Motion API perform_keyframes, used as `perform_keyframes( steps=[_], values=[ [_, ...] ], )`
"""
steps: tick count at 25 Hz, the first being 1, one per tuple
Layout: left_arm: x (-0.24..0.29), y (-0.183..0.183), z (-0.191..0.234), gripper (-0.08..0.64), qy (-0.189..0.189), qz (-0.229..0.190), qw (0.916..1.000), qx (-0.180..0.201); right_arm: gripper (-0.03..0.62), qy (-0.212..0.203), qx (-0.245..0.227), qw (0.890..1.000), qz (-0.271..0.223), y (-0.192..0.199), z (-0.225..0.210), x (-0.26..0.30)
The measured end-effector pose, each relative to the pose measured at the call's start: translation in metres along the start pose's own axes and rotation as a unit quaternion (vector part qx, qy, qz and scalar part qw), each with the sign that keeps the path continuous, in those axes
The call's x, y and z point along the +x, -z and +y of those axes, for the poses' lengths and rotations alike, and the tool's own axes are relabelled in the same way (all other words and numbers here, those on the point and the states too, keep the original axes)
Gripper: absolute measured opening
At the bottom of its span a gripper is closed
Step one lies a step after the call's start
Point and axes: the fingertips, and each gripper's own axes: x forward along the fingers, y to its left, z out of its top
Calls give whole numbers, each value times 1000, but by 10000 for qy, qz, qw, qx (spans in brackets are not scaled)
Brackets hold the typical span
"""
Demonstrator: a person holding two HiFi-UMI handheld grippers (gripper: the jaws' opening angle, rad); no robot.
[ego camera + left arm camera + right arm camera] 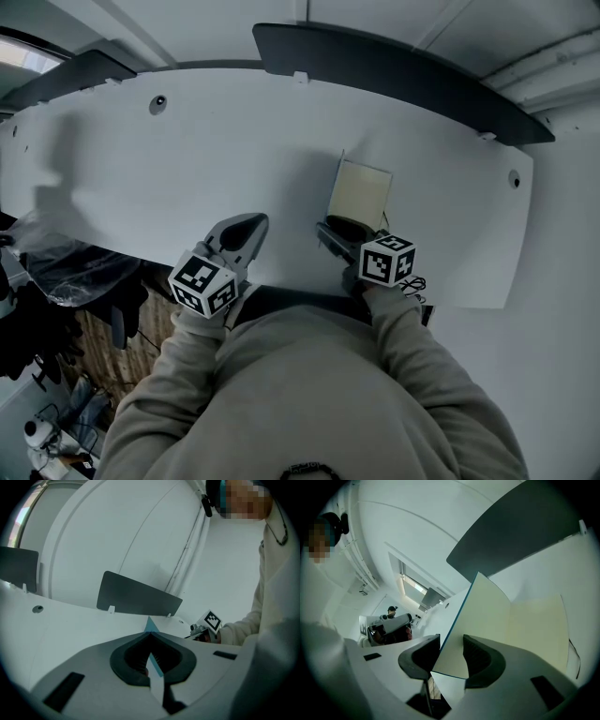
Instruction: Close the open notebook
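Right gripper [451, 640]: jaws stand apart, not pinching; the lifted cover [483, 613] passes through the gap, its blue edge close by the left jaw.
Left gripper [149, 632]: jaw tips closed together, nothing between them; it hovers over the near edge, left of the right gripper.
Notebook [362, 193]: open, cream page flat, cover raised along its left side.
Desk [187, 159]: white; the notebook lies right of middle, towards the near side.

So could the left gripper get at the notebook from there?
Probably yes: only bare table lies between the left gripper and the notebook beside it. The right gripper has the raised cover between its open jaws, though.
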Motion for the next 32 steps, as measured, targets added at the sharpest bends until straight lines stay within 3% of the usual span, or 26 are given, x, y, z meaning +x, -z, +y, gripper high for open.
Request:
perform_keyframes(
  steps=[4,11,18,22,28,32],
  values=[
    [-5,-3,13,-5,-43,-22,10000,-37,164,-19,-180,9997,183,4,6,22],
    [-5,-12,25,-5,-55,-34,10000,4,164,-226,34,9992,333,11,8,61],
    [3,-15,33,-5,-32,-9,10000,-41,164,239,-311,9938,1039,36,-5,96],
    [20,-13,26,-5,196,67,9998,-63,161,483,-324,9886,1388,53,-18,102],
    [82,25,17,-5,566,653,9963,-5,161,496,-245,9862,1559,70,-24,94],
    [108,83,13,-5,550,1348,9893,110,161,342,-146,9893,1414,63,-15,78]
  ],
)
